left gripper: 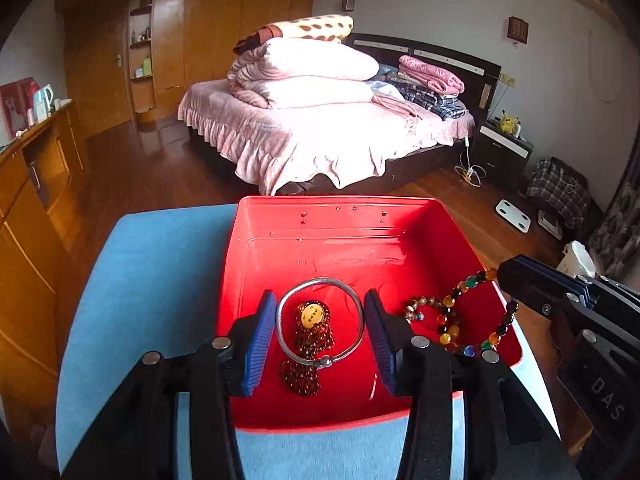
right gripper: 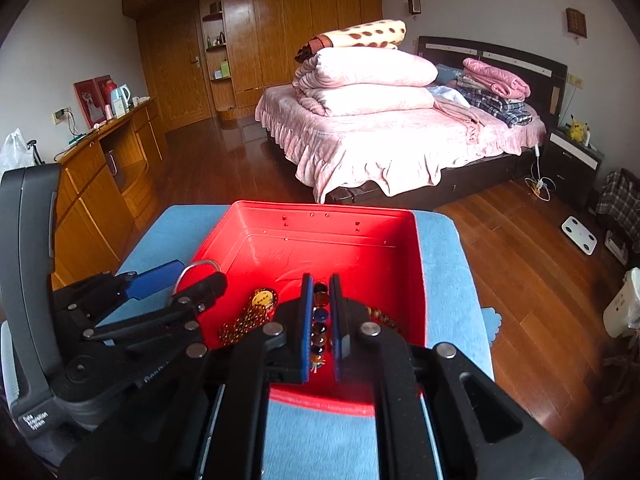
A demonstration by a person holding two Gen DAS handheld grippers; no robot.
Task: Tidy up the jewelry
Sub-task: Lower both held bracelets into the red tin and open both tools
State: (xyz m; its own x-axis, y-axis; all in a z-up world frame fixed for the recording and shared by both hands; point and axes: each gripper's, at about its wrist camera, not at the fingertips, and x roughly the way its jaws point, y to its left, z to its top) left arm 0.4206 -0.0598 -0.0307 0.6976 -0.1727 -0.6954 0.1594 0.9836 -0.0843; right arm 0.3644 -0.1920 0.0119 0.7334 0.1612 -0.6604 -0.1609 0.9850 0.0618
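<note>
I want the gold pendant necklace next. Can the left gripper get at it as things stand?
Probably not yet. The left gripper is shut on the silver bangle, so its jaws are occupied, and the necklace lies in the red box below the ring. Set the bangle down first.

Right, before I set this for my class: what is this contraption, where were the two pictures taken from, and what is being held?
There is no robot. A person holds a two-finger clamp in each hand, each with a camera looking along its fingers. One picture comes from the left gripper, the other from the right gripper. A red box stands on a blue cloth. The left gripper grips a silver bangle; the right is shut on a bead bracelet. A dark red necklace lies in the box.
</note>
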